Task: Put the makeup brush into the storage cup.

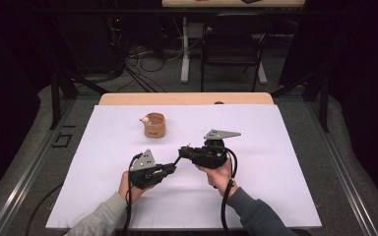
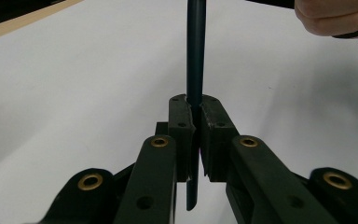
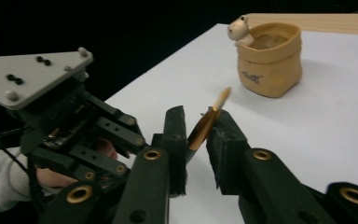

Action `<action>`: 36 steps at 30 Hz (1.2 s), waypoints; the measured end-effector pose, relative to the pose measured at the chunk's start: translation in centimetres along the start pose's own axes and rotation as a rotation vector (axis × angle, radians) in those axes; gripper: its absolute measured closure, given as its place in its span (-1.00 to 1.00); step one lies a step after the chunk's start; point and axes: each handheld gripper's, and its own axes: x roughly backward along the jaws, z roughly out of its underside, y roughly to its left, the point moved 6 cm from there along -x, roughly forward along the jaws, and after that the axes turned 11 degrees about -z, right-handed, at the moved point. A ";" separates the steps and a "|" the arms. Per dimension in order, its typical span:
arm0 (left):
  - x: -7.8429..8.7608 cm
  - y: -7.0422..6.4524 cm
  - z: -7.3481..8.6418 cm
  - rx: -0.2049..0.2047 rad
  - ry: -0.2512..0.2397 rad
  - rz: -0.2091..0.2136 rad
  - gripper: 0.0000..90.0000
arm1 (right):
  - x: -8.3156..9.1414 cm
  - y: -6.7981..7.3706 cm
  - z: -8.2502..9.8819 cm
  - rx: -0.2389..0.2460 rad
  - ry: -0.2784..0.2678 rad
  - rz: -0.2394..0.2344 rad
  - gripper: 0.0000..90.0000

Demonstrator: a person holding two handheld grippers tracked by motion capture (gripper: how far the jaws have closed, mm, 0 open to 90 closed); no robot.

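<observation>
A thin dark pen point(image 2: 196, 56) runs upright through my left gripper point(image 2: 196, 105), whose jaws are shut on its barrel; a short stub sticks out below the pads. In the high view this pen point(image 1: 177, 160) bridges the left gripper point(image 1: 170, 169) and the right gripper point(image 1: 183, 151) over the middle of the white sheet. In the right gripper view, a gold tapered end of the pen point(image 3: 205, 126) with a pale tip slants between the jaws of my right gripper point(image 3: 198, 119), which are closed on it. The left gripper point(image 3: 74, 126) with its grey plate sits just beyond.
A tan pouch-shaped holder point(image 1: 154, 125) with a small pale figure point(image 3: 239, 29) on its rim stands on the far left part of the white sheet point(image 1: 128, 196). A wooden table edge point(image 1: 187, 99) lies behind it. A hand point(image 2: 335, 18) is at the upper right of the left gripper view.
</observation>
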 end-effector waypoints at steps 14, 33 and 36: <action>0.0 -0.2 -0.8 0.058 -0.050 0.057 0.47 | -0.4 1.7 -0.4 0.123 0.051 0.022 0.86; 0.2 -0.4 -1.5 0.080 -0.099 0.062 0.85 | -1.3 2.5 0.3 0.245 0.128 0.070 0.82; 0.3 -0.1 -1.5 0.080 -0.101 0.061 0.85 | -1.2 2.2 0.3 0.250 0.136 0.087 0.48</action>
